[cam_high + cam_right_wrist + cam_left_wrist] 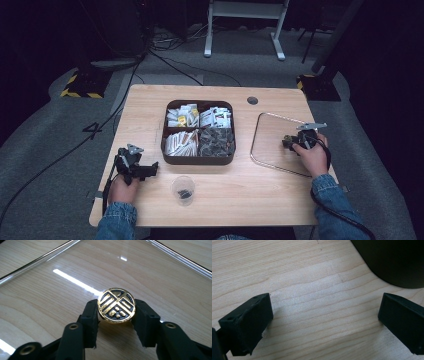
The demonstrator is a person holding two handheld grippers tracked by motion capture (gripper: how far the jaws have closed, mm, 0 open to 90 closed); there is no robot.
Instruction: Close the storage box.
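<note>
**Coin gripped on the clear tray**

Gold coin [116, 305], round and stamped with a black pattern, sits between the two black jaws of the right claw [116, 312]. The jaws press on its left and right edges, so the claw is clenched on the coin. Coin and claw are low over the clear tray [50, 285] with the rounded metal rim, which lies on the right side of the counter [150, 100]; whether the coin's underside touches the tray cannot be told. In the high view the right claw [290, 142] sits over the middle of that tray [267, 131], with the hand behind it.

The left claw [324, 320] is released, its jaws wide apart over bare wood, nothing between them. It rests at the near left of the counter, just left of the dark divided box [199, 159] that holds packets and small parts. A small clear cup [183, 189] with something dark inside stands at the near edge, between the two hands.

The step in hand looks like handling the coin at the tray: either a pick-up or a set-down. The next move calls for a steady, level grip, since a thin round edge can slip or flip out of flat pads.
</note>
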